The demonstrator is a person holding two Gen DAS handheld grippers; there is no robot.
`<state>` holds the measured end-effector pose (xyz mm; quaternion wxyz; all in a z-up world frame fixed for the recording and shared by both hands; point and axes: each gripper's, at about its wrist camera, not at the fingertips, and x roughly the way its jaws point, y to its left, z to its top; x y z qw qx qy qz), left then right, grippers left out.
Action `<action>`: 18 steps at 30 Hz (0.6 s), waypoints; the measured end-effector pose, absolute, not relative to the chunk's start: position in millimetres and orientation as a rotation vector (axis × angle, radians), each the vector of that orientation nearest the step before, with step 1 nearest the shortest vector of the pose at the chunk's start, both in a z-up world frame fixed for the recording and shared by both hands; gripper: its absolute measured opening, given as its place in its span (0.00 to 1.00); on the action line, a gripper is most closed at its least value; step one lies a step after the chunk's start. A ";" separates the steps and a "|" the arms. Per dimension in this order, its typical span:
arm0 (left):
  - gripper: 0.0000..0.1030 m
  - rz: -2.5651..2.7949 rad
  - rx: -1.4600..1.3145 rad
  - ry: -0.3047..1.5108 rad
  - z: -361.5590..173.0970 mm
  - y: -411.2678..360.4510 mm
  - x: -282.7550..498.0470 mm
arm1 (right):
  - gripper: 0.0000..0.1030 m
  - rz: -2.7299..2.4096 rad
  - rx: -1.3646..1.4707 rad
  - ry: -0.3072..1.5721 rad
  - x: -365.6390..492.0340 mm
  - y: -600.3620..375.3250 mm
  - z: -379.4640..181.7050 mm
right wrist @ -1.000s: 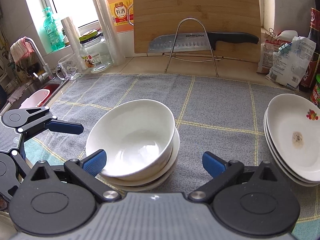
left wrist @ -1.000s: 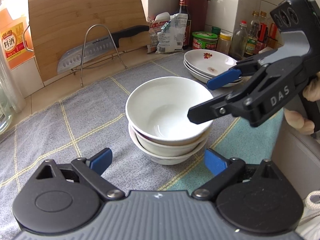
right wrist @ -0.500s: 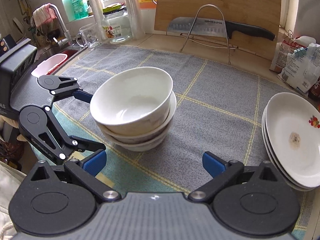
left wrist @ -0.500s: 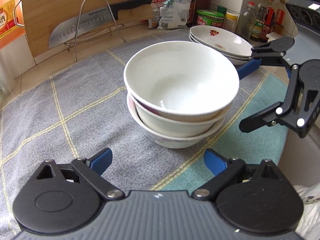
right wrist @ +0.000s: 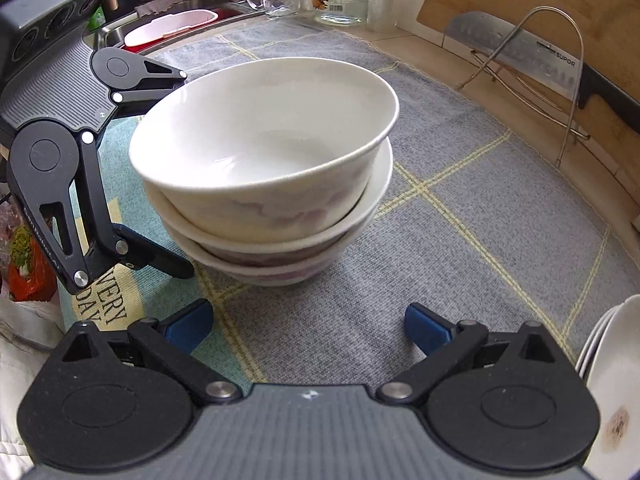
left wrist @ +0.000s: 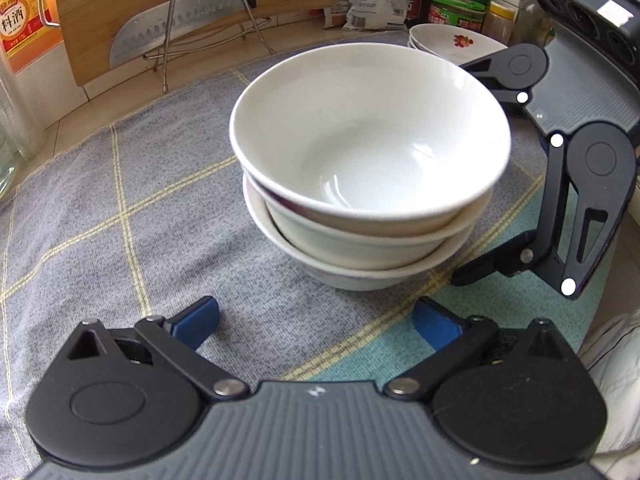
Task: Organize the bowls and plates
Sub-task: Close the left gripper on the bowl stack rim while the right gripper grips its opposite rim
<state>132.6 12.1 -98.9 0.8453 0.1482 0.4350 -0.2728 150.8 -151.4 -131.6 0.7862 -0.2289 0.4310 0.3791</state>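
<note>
We see bowls (left wrist: 368, 184) ahead of left tool (left wrist: 316, 320), its jaws opening, empty; right tool (right wrist: 308, 324) apart, empty, cloth (right wrist: 460, 248) bare rightward.

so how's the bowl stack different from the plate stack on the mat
The bowl stack is deep and tall, with its rims well apart; the plate stack is shallow and low, its rims nearly nested. The bowl stack stands between both open grippers; the plate stack lies off to one side, out of their span. The top bowl's inside looks plain white; the top plate bears a red flower print and a brownish stain. Both are white ware resting on the grey checked mat.
</note>
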 end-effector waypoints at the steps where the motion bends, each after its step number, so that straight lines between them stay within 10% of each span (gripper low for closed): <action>1: 1.00 -0.578 0.314 0.916 -98.8 12.2 132.5 | 1.00 0.829 -0.501 0.926 150.6 -150.3 -131.4; 18: 1.00 -0.949 0.473 0.768 -101.9 16.2 156.5 | 1.00 0.769 -0.503 0.946 158.2 -139.7 -130.0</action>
